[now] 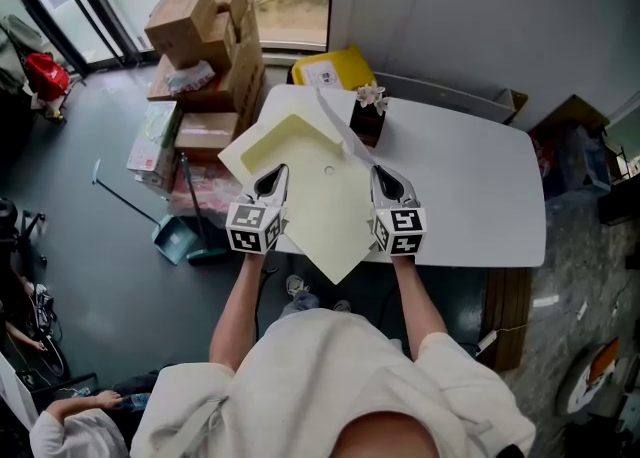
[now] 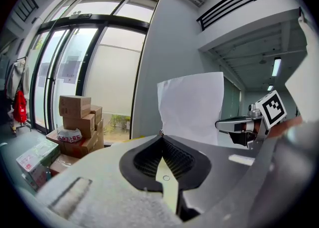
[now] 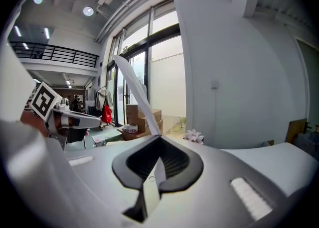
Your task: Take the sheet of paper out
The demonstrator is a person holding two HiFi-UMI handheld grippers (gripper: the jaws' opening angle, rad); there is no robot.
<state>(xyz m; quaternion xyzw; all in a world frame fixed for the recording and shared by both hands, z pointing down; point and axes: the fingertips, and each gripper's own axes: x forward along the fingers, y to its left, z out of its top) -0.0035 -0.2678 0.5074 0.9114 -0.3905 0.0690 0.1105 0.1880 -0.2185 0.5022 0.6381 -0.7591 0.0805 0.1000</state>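
Observation:
I hold a pale yellow folder (image 1: 318, 218) over the near edge of the white table (image 1: 470, 181). My left gripper (image 1: 272, 178) is shut on the folder's left side; its yellow edge (image 2: 167, 184) shows between the jaws in the left gripper view. A white sheet of paper (image 1: 340, 124) rises from the folder's right side and is seen nearly edge-on. My right gripper (image 1: 386, 178) is shut on its lower edge. The sheet (image 2: 192, 103) stands upright ahead of the left gripper (image 2: 162, 135), with the right gripper (image 2: 240, 125) beside it. In the right gripper view the sheet (image 3: 135, 86) slants up from the right gripper (image 3: 159, 136).
A dark holder with a pale flower (image 1: 370, 108) stands at the table's far left, and a yellow box (image 1: 333, 70) lies behind it. Stacked cardboard boxes (image 1: 205, 41) and a dustpan (image 1: 182, 240) occupy the floor on the left. Another person (image 1: 65, 431) sits at lower left.

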